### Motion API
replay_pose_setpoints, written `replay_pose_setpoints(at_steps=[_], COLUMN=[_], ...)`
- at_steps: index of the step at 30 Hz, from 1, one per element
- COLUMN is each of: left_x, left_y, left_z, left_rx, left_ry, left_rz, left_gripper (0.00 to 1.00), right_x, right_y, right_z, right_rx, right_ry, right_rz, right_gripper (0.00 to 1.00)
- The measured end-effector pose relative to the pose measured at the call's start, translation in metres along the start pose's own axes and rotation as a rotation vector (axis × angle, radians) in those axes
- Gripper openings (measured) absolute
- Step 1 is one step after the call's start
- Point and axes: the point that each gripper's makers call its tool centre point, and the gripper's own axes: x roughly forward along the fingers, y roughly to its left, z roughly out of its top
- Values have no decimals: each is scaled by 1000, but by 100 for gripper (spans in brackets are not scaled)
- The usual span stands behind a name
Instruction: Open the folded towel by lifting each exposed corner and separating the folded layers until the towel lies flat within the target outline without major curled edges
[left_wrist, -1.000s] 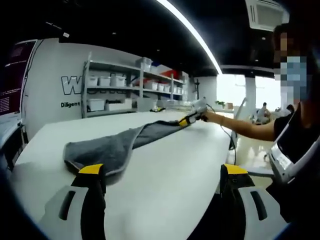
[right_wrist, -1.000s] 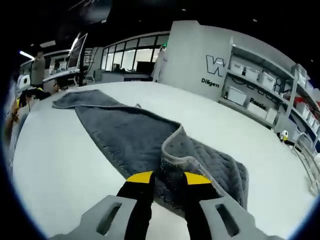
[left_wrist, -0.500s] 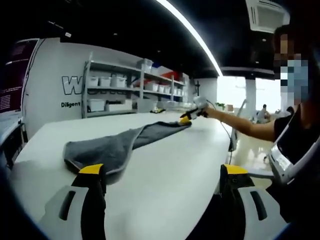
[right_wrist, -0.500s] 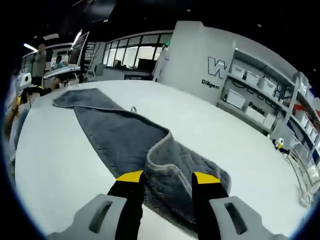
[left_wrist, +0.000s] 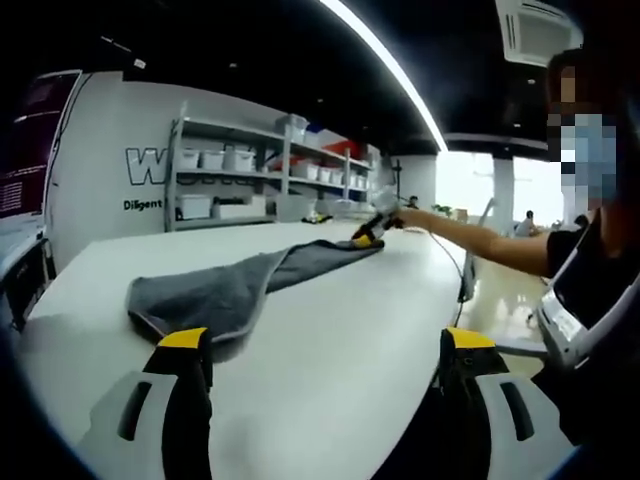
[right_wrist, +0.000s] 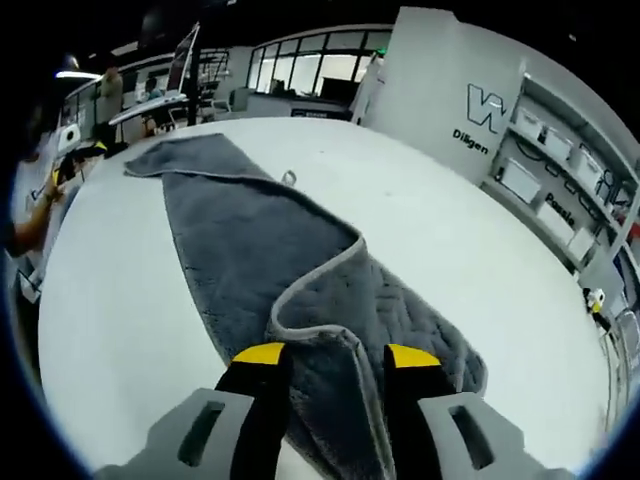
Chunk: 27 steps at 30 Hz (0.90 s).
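Observation:
A grey towel (right_wrist: 260, 250) lies as a long strip on the white table (right_wrist: 120, 300). Its near end is folded back on itself, showing a quilted underside and a pale hem. That fold runs up between the jaws of my right gripper (right_wrist: 335, 355), which stand apart and do not pinch it. In the left gripper view the towel (left_wrist: 215, 295) stretches away to the right gripper (left_wrist: 368, 235), held at its far end by an outstretched arm (left_wrist: 470, 245). My left gripper (left_wrist: 325, 340) is wide open over the bare table (left_wrist: 340, 330), short of the towel's near end.
Shelves with white bins (left_wrist: 230, 175) stand behind the table against a lettered wall. The table's rounded edge (left_wrist: 455, 300) drops off at the right, beside the person's body. A small hanging loop (right_wrist: 288, 178) sticks out from the towel's long side.
The right gripper's jaws have widened and let go of the towel's folded end. Its camera has risen and looks down more steeply. The left gripper has not moved.

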Motion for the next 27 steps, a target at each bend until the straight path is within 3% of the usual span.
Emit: replay_pose_setpoints(at_steps=[3, 14, 18, 27], left_x=[1, 2, 3, 8], left_y=[-2, -2, -4, -9], left_z=[-2, -4, -1, 4], left_rx=[0, -8, -6, -6], left_ry=[3, -2, -9, -19], left_rz=[-3, -6, -14, -30], left_gripper=[92, 92, 92, 92], right_x=[2, -17, -28, -75], right_y=[1, -3, -4, 7], right_z=[0, 4, 7, 13], right_rx=[-3, -53, -33, -10], right_ry=[-4, -98, -151, -299], right_rz=[18, -37, -59, -112], right_gripper=[27, 1, 0, 0])
